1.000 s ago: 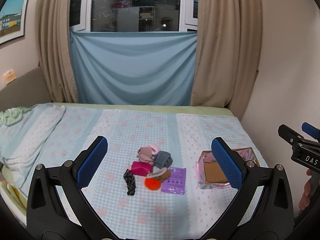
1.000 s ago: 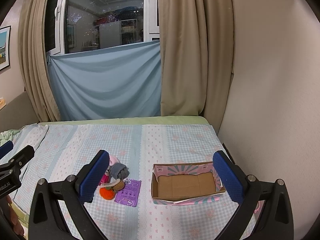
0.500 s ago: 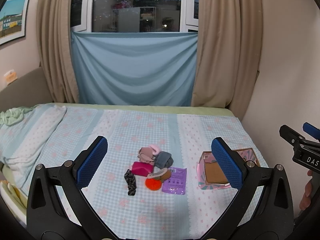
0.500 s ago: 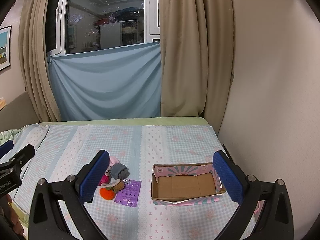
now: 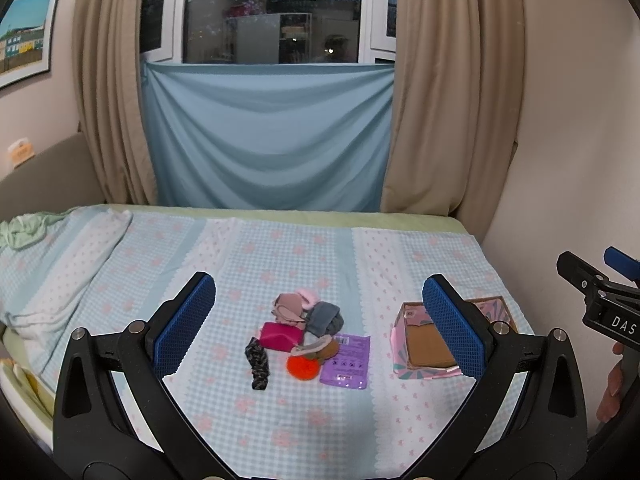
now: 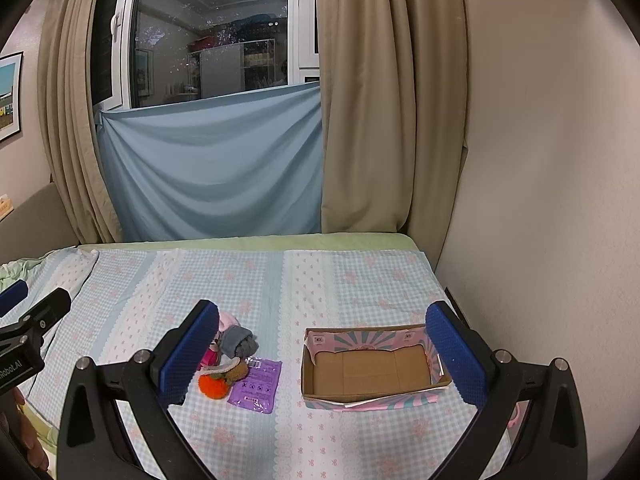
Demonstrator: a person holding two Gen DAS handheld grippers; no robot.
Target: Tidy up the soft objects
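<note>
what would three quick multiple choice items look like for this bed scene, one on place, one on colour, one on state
1. Where is the box relative to the pile?
A. to its right
B. to its left
C. on top of it

2. What colour is the flat packet?
A. green
B. purple
C. white

3. What does the box hold?
A. the pompom
B. socks
C. nothing

Answers:
1 A, as both views show the box right of the pile.
2 B, the packet beside the orange pompom is purple.
3 C, the right view shows bare cardboard floor; the left claw and right claw are open and hold nothing.
</note>
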